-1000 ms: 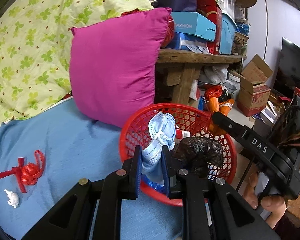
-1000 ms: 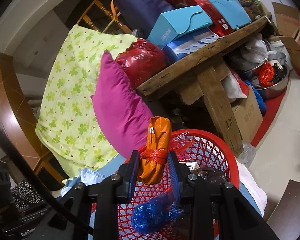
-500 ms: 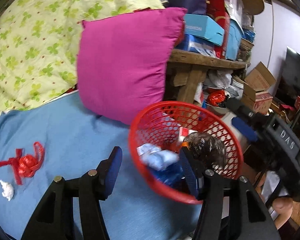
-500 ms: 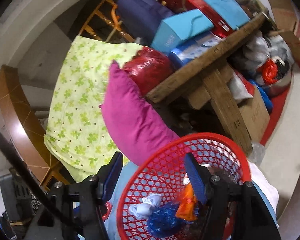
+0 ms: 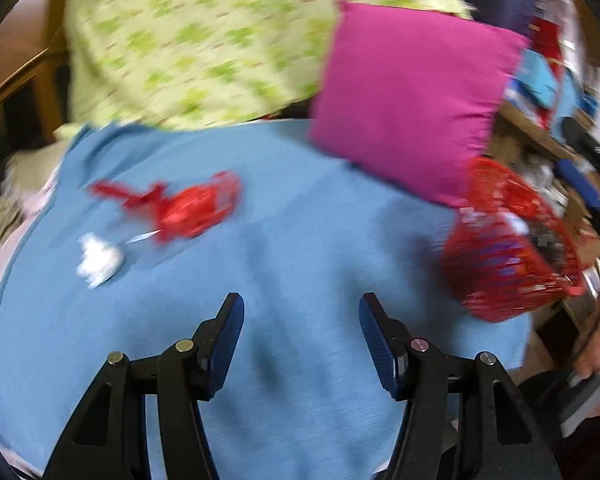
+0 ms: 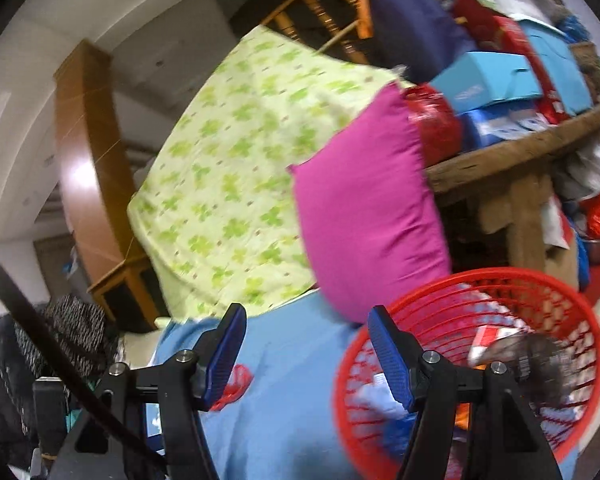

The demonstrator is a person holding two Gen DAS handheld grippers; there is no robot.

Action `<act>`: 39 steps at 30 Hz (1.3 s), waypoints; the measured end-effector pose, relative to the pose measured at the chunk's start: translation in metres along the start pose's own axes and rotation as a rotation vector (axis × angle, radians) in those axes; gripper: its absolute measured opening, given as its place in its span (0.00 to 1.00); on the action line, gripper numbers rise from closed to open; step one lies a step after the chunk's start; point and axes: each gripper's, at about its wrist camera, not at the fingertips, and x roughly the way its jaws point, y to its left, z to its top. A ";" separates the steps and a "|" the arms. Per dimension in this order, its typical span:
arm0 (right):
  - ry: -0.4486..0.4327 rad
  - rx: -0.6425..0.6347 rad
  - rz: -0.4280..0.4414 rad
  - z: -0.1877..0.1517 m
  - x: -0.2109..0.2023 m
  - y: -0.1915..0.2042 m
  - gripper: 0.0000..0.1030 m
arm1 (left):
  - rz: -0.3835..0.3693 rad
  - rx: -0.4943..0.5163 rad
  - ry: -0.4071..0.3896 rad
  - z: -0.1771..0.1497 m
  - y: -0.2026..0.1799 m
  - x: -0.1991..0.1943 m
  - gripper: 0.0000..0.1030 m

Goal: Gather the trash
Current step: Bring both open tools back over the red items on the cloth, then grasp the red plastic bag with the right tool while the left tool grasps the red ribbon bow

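Observation:
A red mesh basket (image 5: 500, 256) (image 6: 572, 304) holding several pieces of trash stands at the right end of a blue cloth (image 5: 284, 248). A crumpled red ribbon wrapper (image 5: 188, 208) and a small white paper wad (image 5: 98, 260) lie on the cloth at the left. My left gripper (image 5: 300, 332) is open and empty above the bare middle of the cloth, right of the two scraps. My right gripper (image 6: 306, 344) is open and empty, its right finger in front of the basket's near left rim. A bit of the red wrapper (image 6: 238, 380) shows behind its left finger.
A magenta pillow (image 5: 412, 96) (image 6: 368, 208) leans behind the basket against a green clover blanket (image 5: 204, 40). A cluttered wooden bench (image 6: 520, 148) with boxes stands to the right. The left wrist view is motion-blurred.
Both grippers opened and dropped the blue mask and the orange wrapper into the basket. The left gripper then swung left, away from the basket; the right gripper shifted left too.

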 end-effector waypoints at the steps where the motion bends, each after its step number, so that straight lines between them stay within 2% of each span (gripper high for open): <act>1: 0.011 -0.009 0.008 -0.003 0.003 0.006 0.66 | 0.023 -0.031 0.006 -0.004 0.017 -0.001 0.59; 9: 0.167 -0.034 0.081 -0.036 0.049 0.053 0.66 | 0.114 -0.135 -0.018 -0.022 0.089 -0.014 0.59; 19: 0.335 -0.051 0.097 -0.072 0.096 0.084 0.66 | 0.146 -0.257 0.008 -0.049 0.151 -0.007 0.59; 25: 0.440 -0.071 0.118 -0.092 0.133 0.102 0.65 | 0.166 -0.316 -0.005 -0.050 0.185 -0.006 0.59; 28: 0.524 -0.024 0.147 -0.103 0.166 0.108 0.65 | 0.185 -0.333 -0.018 -0.049 0.201 -0.009 0.59; 32: 0.582 0.024 0.168 -0.113 0.203 0.119 0.64 | 0.201 -0.356 -0.019 -0.051 0.219 -0.011 0.59; 39: 0.710 0.220 0.173 -0.139 0.297 0.128 0.64 | 0.221 -0.351 -0.024 -0.042 0.237 -0.013 0.59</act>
